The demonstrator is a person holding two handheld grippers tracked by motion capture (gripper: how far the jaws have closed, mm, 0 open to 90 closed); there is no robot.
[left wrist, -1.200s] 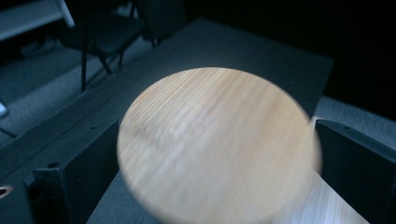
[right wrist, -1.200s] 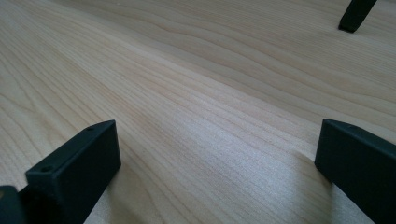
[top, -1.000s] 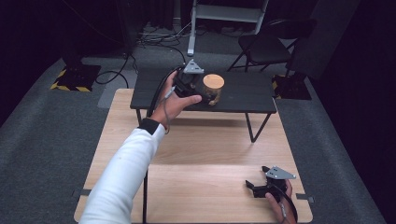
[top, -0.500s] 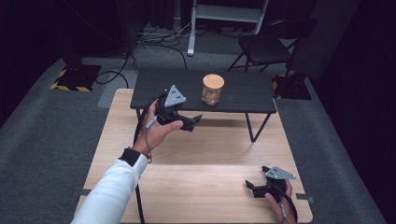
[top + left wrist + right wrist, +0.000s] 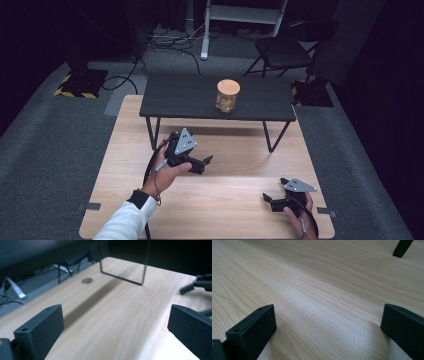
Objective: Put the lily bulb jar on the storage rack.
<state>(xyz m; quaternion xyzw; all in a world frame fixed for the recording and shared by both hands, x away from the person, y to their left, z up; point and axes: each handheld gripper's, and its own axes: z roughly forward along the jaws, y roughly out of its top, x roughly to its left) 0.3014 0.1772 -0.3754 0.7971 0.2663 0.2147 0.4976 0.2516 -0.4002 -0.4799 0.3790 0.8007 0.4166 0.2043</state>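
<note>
I count two grippers, one jar and two tables. The left gripper (image 5: 202,162) sits in my left hand (image 5: 167,172) over the wooden table (image 5: 235,200), just near of the small black table (image 5: 190,97), its grey plate tilted up. The right gripper (image 5: 272,200) rests low at the near right corner of the wooden table, held by my right hand (image 5: 297,217). The jar (image 5: 228,96), with a round wooden lid, stands upright on the black table, right of its middle and well apart from both grippers, far and to the right of the left one.

In the left gripper view the jaws stand wide apart with only bare wood between them; beyond them I see one wire leg (image 5: 122,277) of the black table and, at the right edge, part of the other gripper, cut off. In the right gripper view the jaws are equally wide and hold nothing, close over the wood grain; a dark tip (image 5: 402,248) at the top right is cut off and I cannot tell what it is.

The jar's contents are too small to make out. My right forearm is cut off by the near edge of the high view. A chair (image 5: 287,47) stands on the floor behind, half lost in the dark.
</note>
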